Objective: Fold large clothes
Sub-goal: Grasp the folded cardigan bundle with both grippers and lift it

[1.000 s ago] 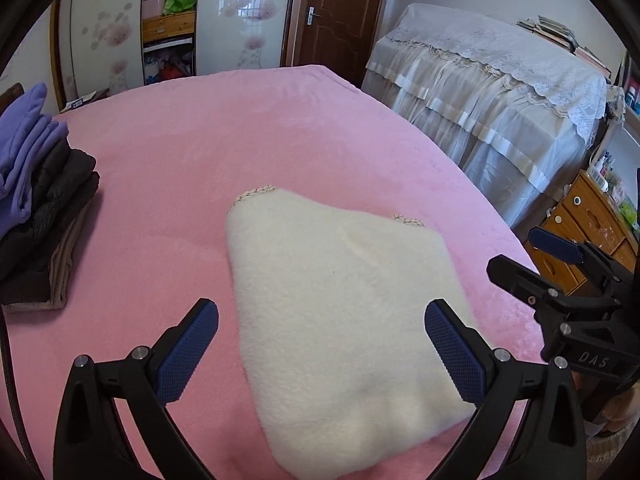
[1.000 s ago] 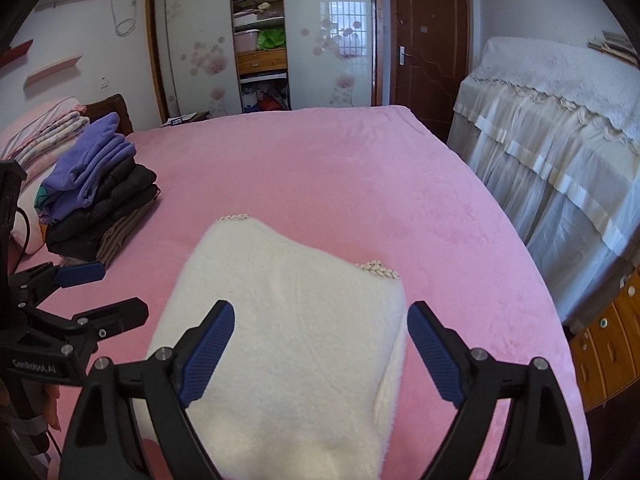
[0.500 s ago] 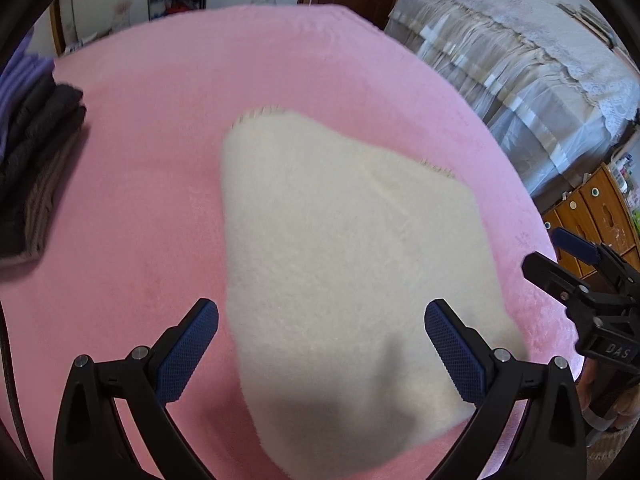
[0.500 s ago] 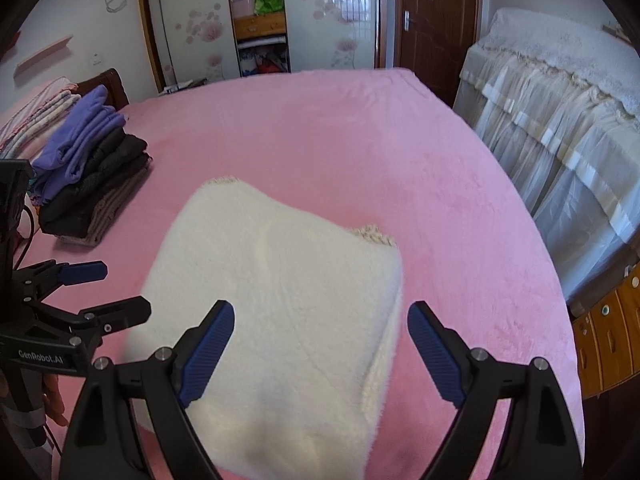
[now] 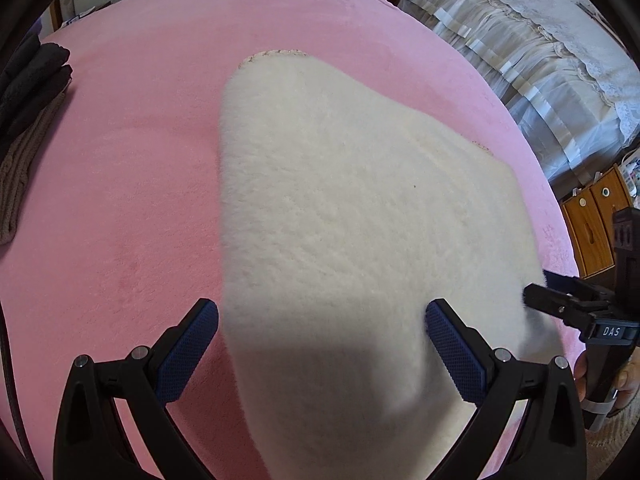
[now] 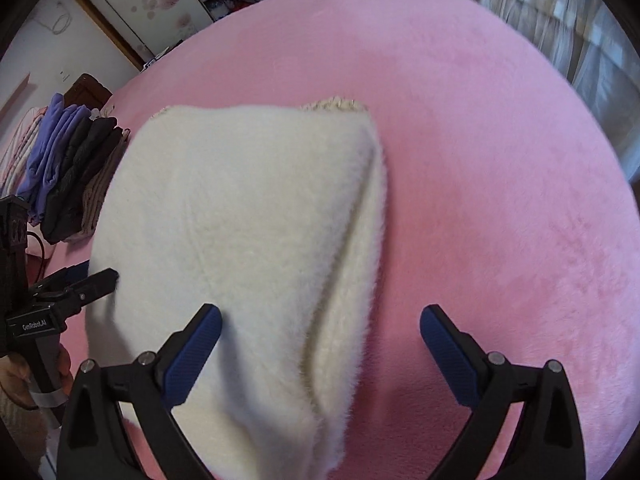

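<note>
Pink bed (image 5: 120, 200) fills room; cream fleece (image 5: 340, 220) folded on it, clothes stack (image 6: 68, 176) beside. Left gripper (image 5: 322, 340) fingers apart; right gripper (image 6: 320, 340) jaws opening over fleece edge.

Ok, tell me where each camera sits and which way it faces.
Left wrist: on the left gripper, looking steeply down at the cream fleece garment; right gripper and fingers at right edge.
Right wrist: on the right gripper, jaws opening, over the garment's right edge; left gripper at left edge.
Shared: garment, pink bedspread, folded clothes stack.
</note>
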The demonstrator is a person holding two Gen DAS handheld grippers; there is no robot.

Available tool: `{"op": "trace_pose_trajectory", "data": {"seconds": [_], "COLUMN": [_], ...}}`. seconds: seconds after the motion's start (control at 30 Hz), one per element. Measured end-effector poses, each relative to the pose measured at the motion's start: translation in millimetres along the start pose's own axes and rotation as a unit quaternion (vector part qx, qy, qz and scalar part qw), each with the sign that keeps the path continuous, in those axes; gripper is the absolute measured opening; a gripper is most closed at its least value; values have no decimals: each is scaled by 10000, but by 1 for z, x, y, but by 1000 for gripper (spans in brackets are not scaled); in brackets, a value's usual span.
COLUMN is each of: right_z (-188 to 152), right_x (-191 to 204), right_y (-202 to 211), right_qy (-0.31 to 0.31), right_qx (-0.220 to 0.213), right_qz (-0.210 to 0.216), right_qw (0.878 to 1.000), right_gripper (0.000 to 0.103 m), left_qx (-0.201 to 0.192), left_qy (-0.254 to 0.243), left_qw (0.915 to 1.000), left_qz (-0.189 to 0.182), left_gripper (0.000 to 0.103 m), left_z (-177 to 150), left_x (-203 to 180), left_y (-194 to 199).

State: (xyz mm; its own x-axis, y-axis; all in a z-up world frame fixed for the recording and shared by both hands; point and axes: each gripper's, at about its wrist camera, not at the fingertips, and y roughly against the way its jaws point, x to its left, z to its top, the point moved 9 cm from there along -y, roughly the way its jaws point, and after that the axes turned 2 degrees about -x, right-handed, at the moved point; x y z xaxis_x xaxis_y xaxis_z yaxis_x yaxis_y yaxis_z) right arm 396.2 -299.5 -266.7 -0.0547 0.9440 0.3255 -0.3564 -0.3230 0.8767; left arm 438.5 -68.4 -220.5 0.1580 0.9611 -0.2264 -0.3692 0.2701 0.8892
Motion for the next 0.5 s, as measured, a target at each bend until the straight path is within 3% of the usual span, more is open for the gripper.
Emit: {"op": "trace_pose_trajectory", "data": {"seconds": [0.23, 0.37, 0.5], "right_z": [-12, -20, -27], "right_x": [-6, -13, -16], "right_y": [-25, -33, -34], "right_qy": [-440, -787, -775], "right_qx": [246, 450, 566], "right_qz": [721, 1271, 1431], "right_qw": [9961, 9877, 9850], "right_gripper": [103, 103, 103], "left_qx": [41, 150, 502], "left_qy": [103, 201, 589], "left_qw": [9995, 9977, 9893], "left_qz": [-282, -636, -1233], "left_gripper": [103, 103, 103], "left_z": [-6, -10, -20], "left_x": [10, 16, 22], "left_y": [-12, -19, -29]}}
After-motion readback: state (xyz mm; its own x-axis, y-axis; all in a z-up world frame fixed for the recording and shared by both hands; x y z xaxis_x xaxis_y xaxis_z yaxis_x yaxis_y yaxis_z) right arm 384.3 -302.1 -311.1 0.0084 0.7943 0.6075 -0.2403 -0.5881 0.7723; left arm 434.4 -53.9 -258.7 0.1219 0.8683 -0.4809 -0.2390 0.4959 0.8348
